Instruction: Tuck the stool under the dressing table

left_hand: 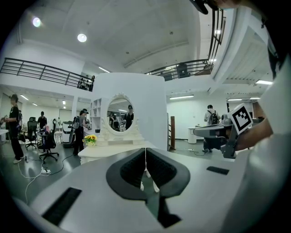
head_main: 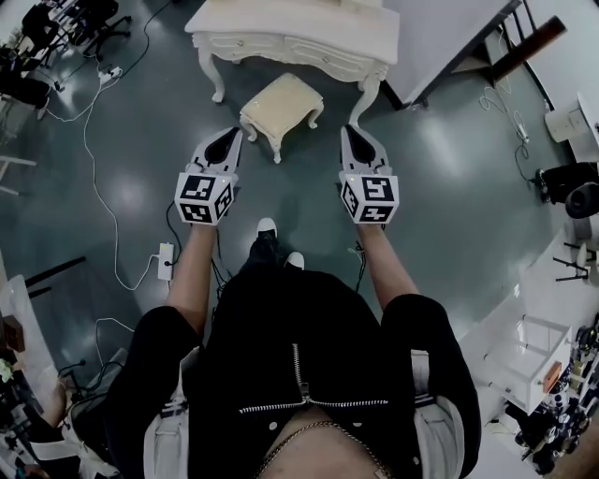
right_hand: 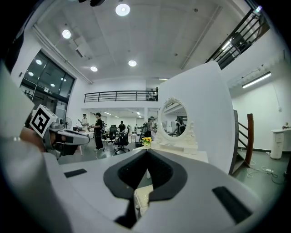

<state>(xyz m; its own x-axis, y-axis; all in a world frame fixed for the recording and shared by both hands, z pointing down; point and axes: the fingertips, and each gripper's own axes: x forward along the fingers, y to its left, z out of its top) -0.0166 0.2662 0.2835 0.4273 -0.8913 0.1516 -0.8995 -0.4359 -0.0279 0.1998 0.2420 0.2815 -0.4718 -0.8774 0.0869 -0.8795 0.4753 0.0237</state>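
A cream cushioned stool (head_main: 281,105) with white carved legs stands askew on the dark floor, just in front of the white dressing table (head_main: 290,37). My left gripper (head_main: 234,136) hangs in the air to the stool's near left, shut and empty. Level with it on the near right is my right gripper (head_main: 351,131), also shut with nothing held. Neither touches the stool. The left gripper view shows the table's oval mirror (left_hand: 120,113) beyond the closed jaws. In the right gripper view a piece of the stool (right_hand: 143,195) shows below the closed jaws.
Cables and a power strip (head_main: 166,260) lie on the floor at the left. A large white board (head_main: 449,47) leans right of the table. Office chairs (head_main: 56,28) stand at the far left, white shelving (head_main: 524,360) at the right. People (left_hand: 13,127) stand further back.
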